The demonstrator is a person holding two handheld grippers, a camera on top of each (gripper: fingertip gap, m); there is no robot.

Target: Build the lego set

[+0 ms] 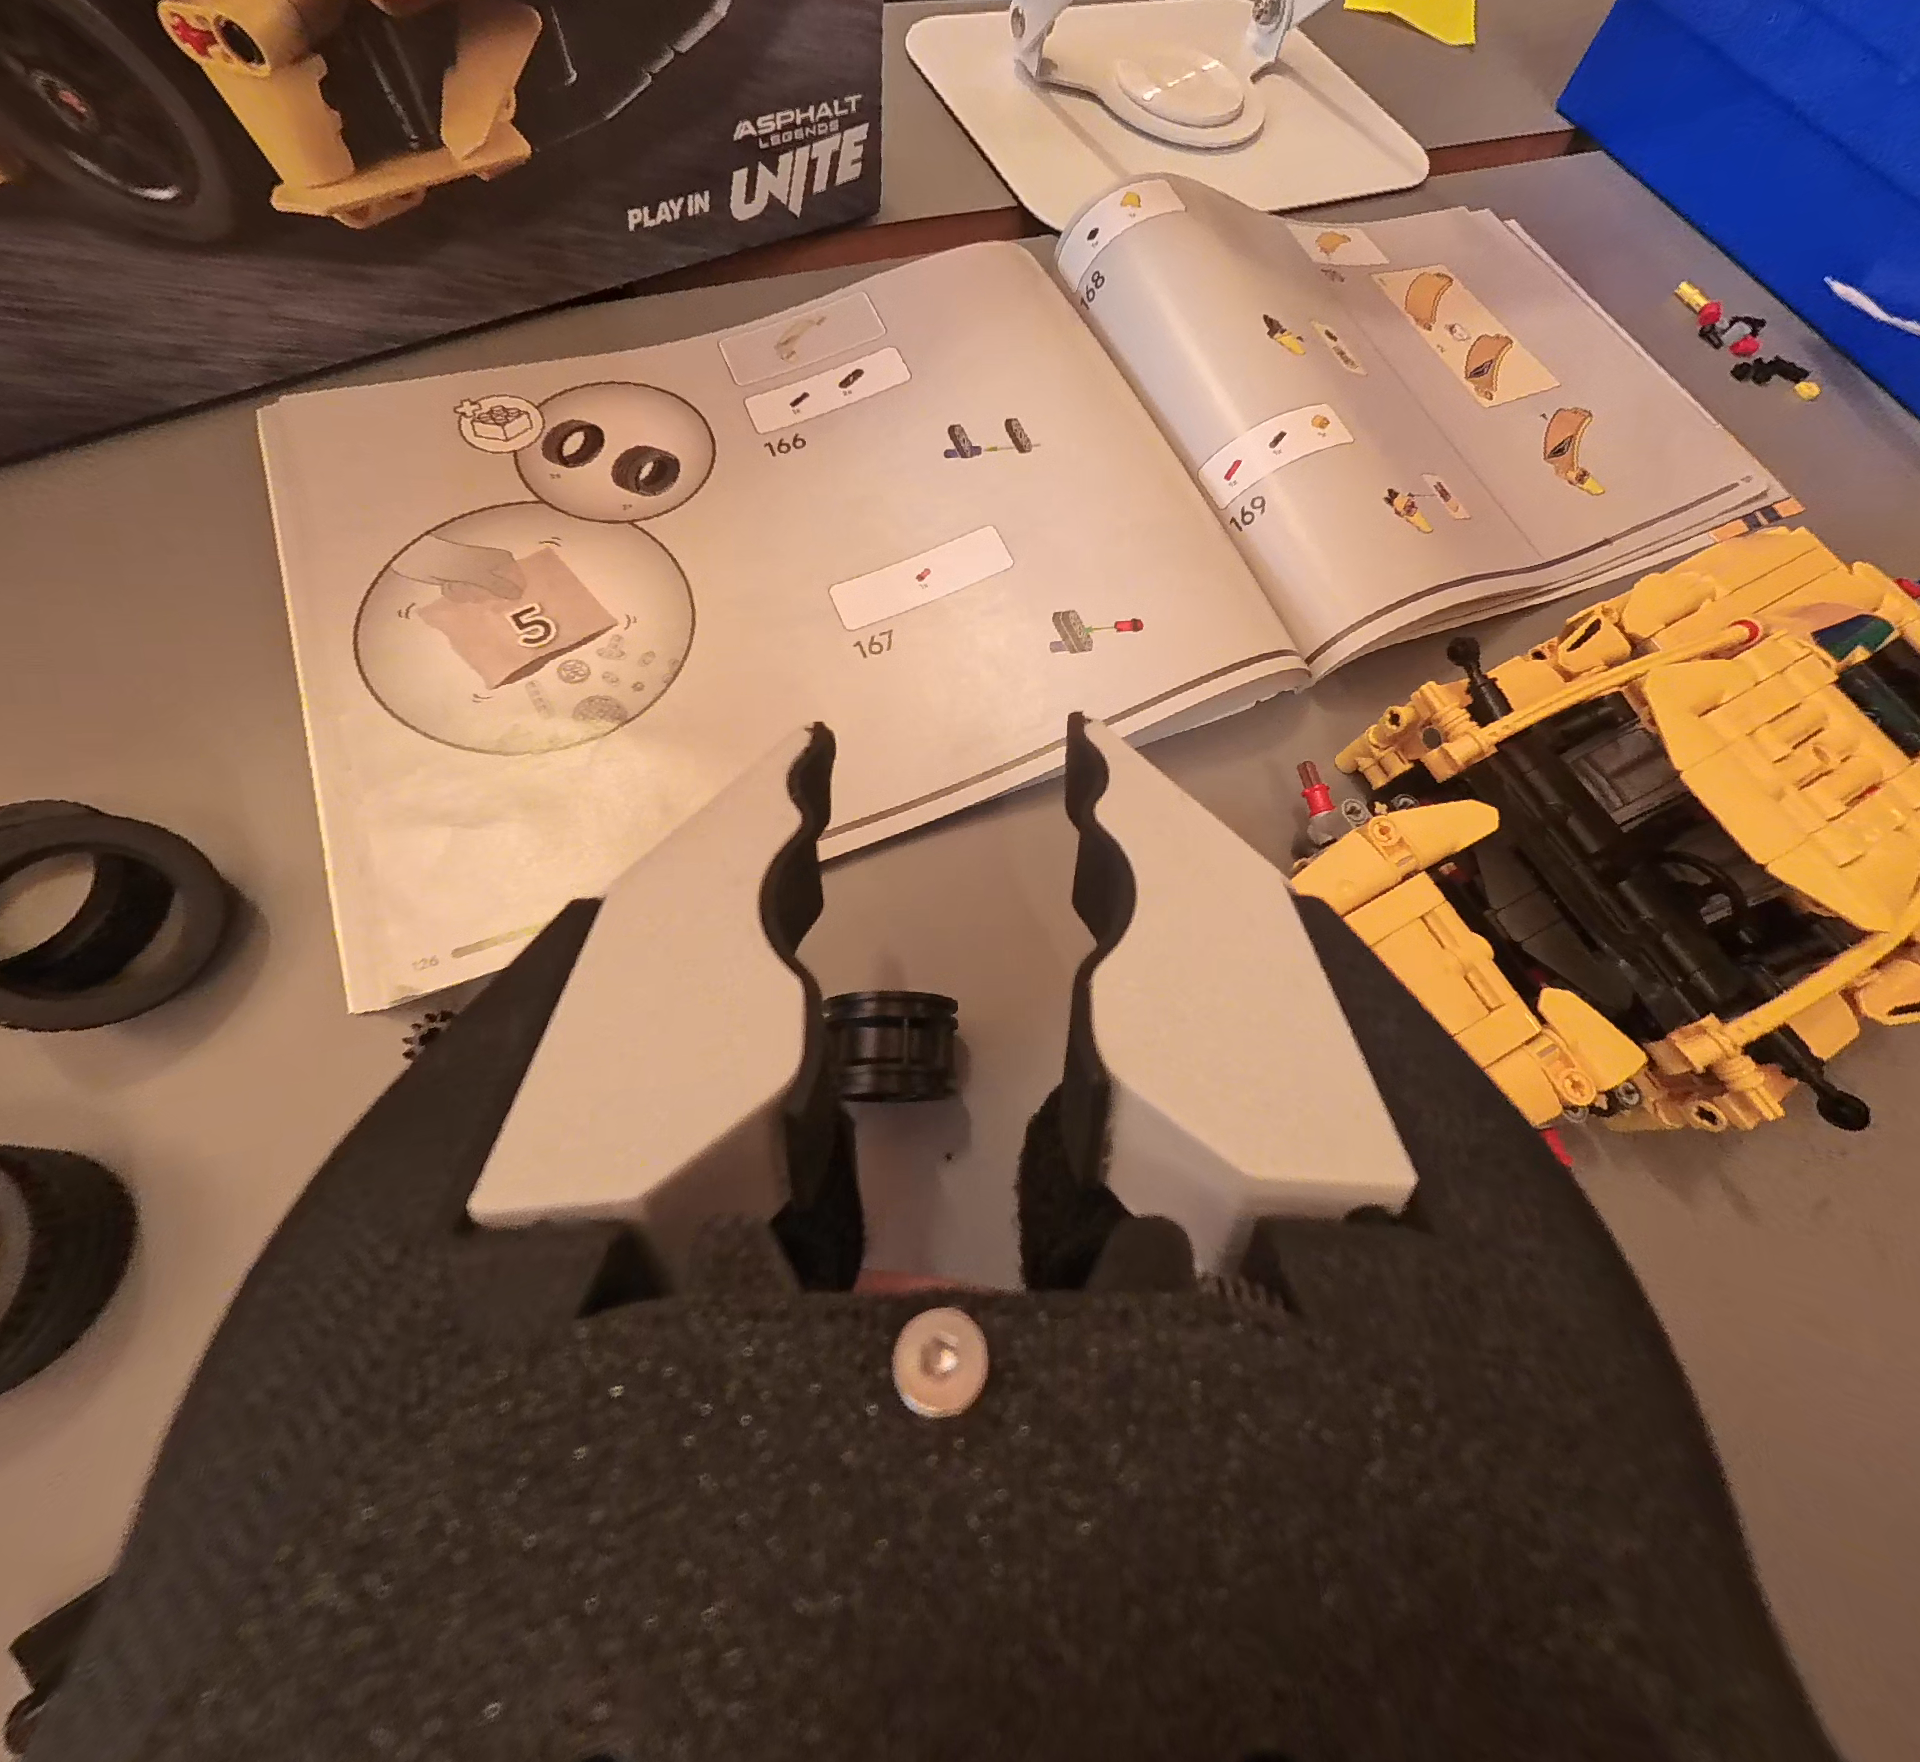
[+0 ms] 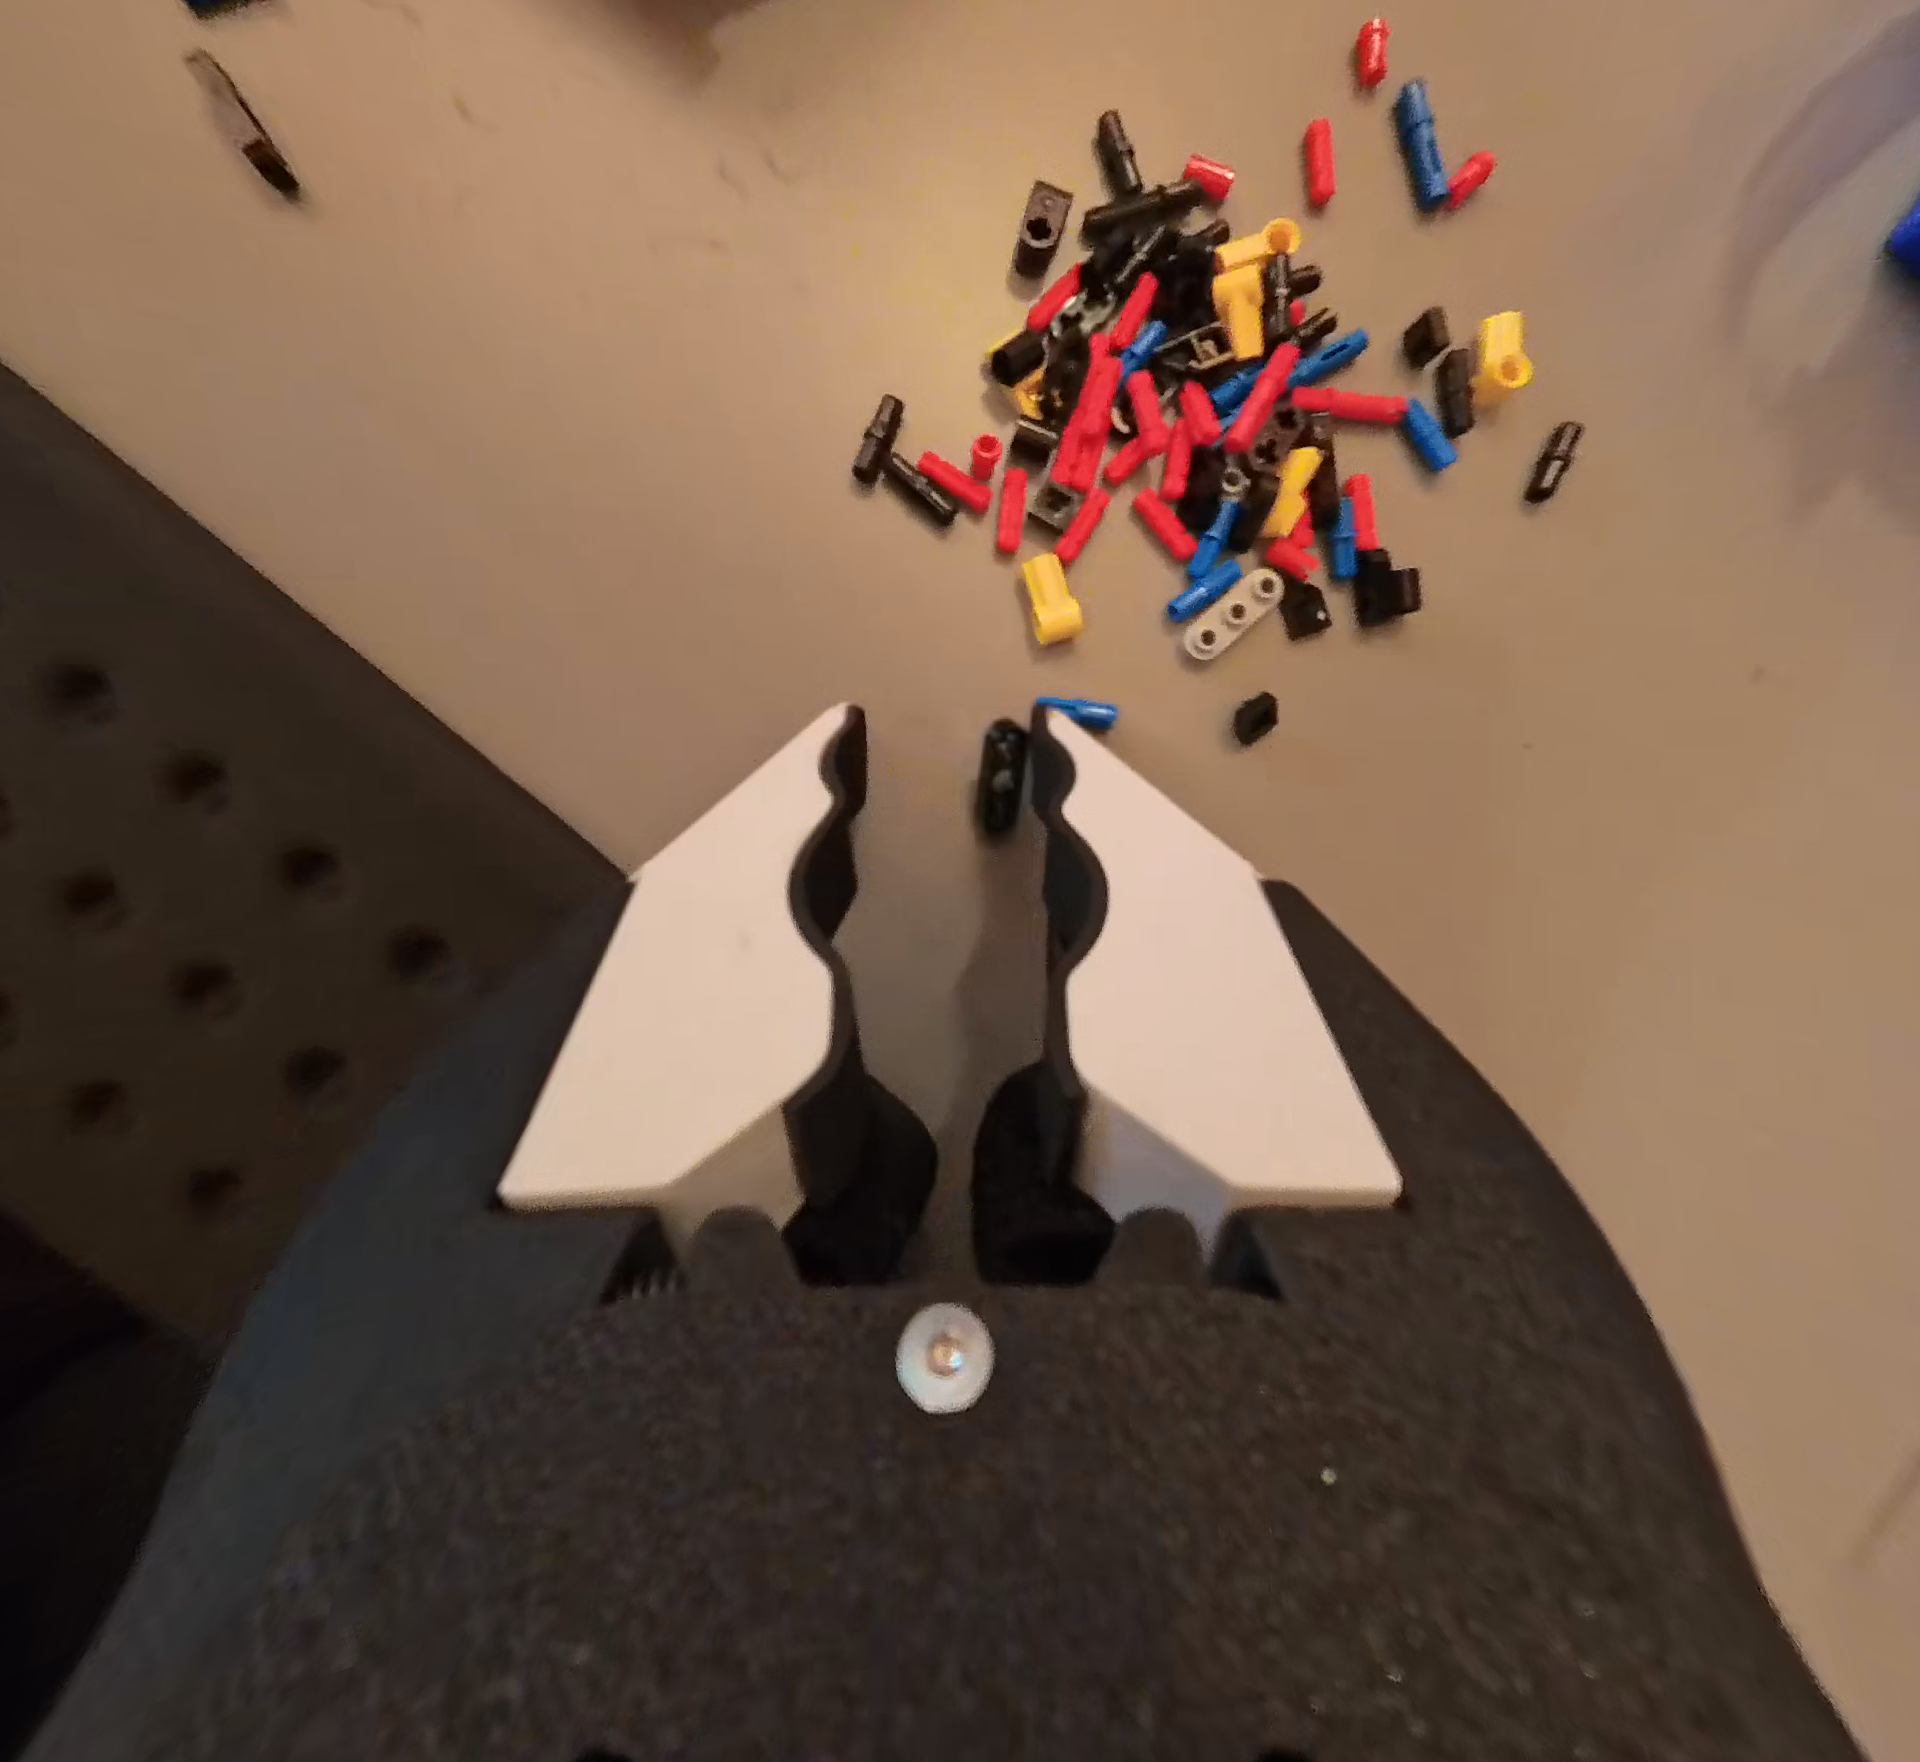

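In the left wrist view my left gripper is open and empty above the table. A black wheel hub lies on the table below, between its fingers. The partly built yellow car lies to the right. The open instruction booklet lies just ahead. Black tyres lie at the left edge. In the right wrist view my right gripper is open and empty over the table. A small black piece lies by its right fingertip. A pile of red, blue, black and yellow pins lies ahead.
The set's box stands at the back left. A white stand base sits behind the booklet, a blue bin at the right with small loose parts beside it. A perforated dark panel lies left of the right gripper. About 50 cm separates my left fingertips from my right.
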